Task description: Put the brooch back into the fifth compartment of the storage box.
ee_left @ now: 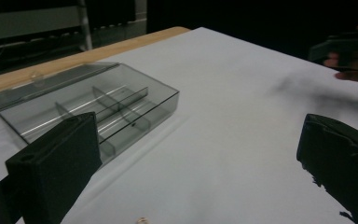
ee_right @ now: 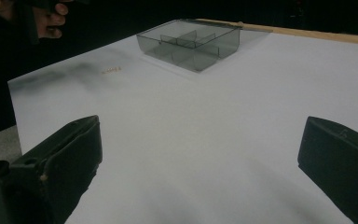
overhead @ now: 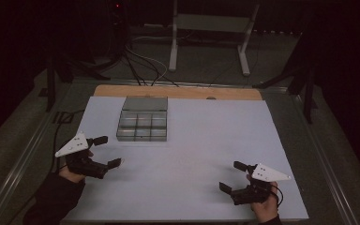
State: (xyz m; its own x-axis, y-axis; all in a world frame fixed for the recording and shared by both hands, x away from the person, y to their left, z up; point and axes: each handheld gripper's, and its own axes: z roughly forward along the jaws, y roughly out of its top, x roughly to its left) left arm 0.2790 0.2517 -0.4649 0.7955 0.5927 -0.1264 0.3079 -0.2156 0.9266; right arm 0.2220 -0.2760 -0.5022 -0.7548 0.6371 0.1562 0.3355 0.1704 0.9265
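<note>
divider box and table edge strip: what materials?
Grey see-through compartment box: looks like smoky clear plastic, glossy; dividers show through its walls, edges glint. Tan strip along the far table edge: likely wood or wood-look board, matte. White surface: matte sheet, paper or laminate.

Dim room, dark at the edges. White sheet (overhead: 206, 154) spread over the worktop, a strip of bare wood (overhead: 178, 92) showing along its far edge. Grey carpeted floor (overhead: 206, 65) beyond, crossed by black and white cables (overhead: 140, 63). White metal frame on two legs (overhead: 211, 33) standing at the back. Black stand legs (overhead: 304, 79) at the far right, others at the far left. Small red light (overhead: 117, 6) glowing in the blackness at the top.
</note>
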